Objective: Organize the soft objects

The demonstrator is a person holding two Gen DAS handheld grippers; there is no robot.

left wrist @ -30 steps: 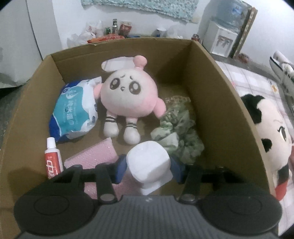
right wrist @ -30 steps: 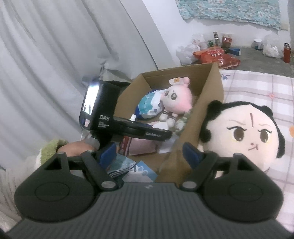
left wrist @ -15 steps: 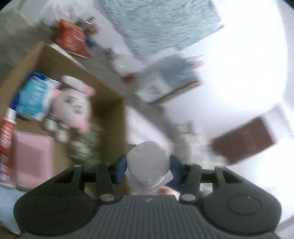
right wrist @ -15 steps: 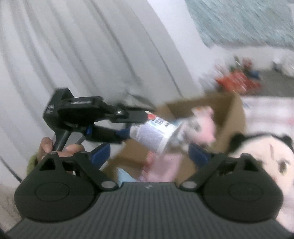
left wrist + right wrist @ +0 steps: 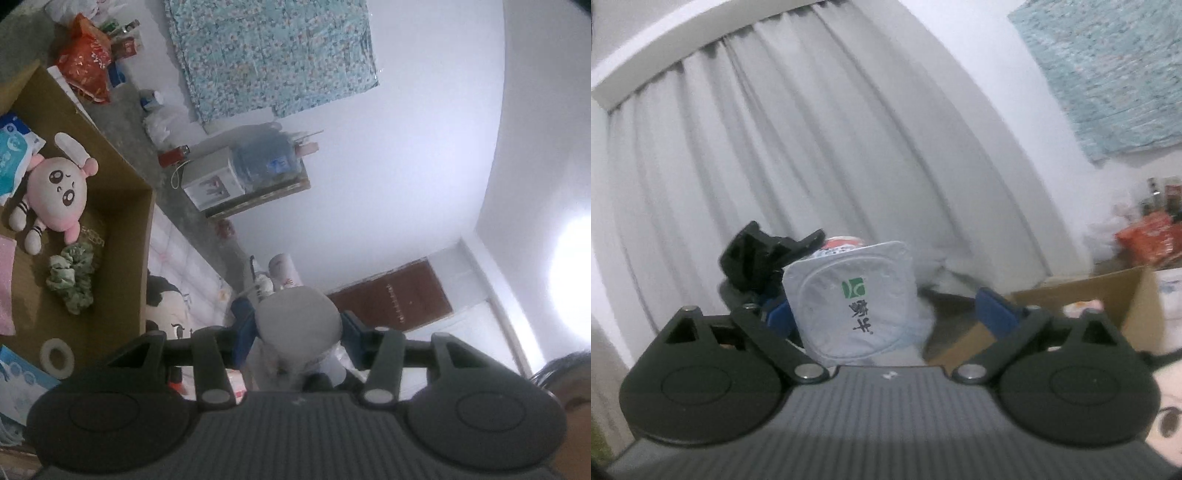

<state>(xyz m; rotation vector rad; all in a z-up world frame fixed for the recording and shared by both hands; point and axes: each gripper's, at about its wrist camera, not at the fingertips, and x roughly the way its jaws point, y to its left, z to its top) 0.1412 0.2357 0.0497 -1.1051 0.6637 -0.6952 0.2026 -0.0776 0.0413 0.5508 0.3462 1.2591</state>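
Note:
My left gripper (image 5: pixel 299 328) is shut on a white yogurt cup (image 5: pixel 297 319), held up in the air with its base toward the left wrist camera. In the right wrist view the cup (image 5: pixel 849 299) shows its foil lid with a green logo. It sits between the blue pads of my right gripper (image 5: pixel 886 314), close to the left pad and well clear of the right one. The right jaws are closing and do not press on the cup. The left gripper's black fingers (image 5: pixel 764 254) reach in from behind the cup.
The open cardboard box (image 5: pixel 122 258) holds a pink plush (image 5: pixel 55 192), a green scrunchie (image 5: pixel 72 277), a blue-white pack (image 5: pixel 11 162) and a tape roll (image 5: pixel 55 356). A black-haired plush (image 5: pixel 166 314) lies beside the box (image 5: pixel 1108 295) on the checked cloth. Grey curtains (image 5: pixel 812 147) hang behind. A person's head (image 5: pixel 561 373) shows at the lower right.
My left gripper lifted the cup out of the box, rolled, and brought it up between the right gripper's jaws. The right gripper swung left toward the curtain and its jaws widened.

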